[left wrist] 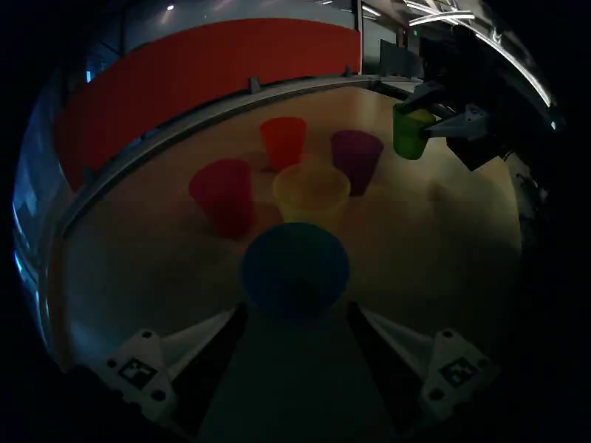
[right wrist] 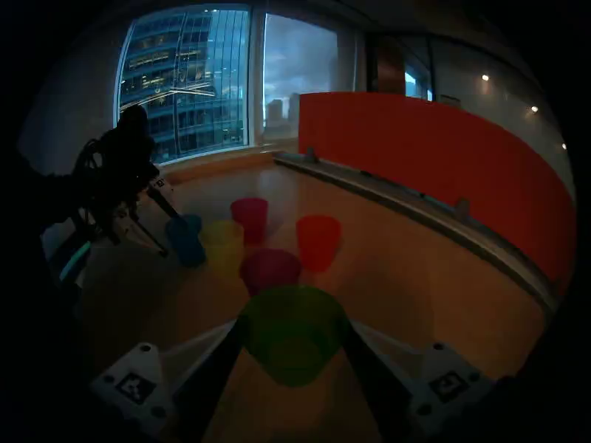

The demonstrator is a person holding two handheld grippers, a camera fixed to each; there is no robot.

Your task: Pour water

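Lowest in the left gripper view, my left gripper (left wrist: 295, 310) is clenched on the blue cup (left wrist: 295, 269), a smooth, translucent plastic tumbler with a round rim, at bottom centre. In the right gripper view, my right gripper (right wrist: 292, 328) grasps the green cup (right wrist: 292, 332), of the same tapered shape, low in the centre. I cannot tell whether either cup holds water.

Past the blue one, mid-frame in the left gripper view, stand a yellow cup (left wrist: 312, 192), a crimson cup (left wrist: 221, 193), an orange-red cup (left wrist: 283, 140) and a purple cup (left wrist: 357, 159), clustered upright on the table (left wrist: 443, 221), which is pale, matte wood. Behind it, across the top, runs a flat red panel (left wrist: 221, 66). At upper left of the right gripper view, a tall window (right wrist: 192, 88) shows glass towers in a dim room.
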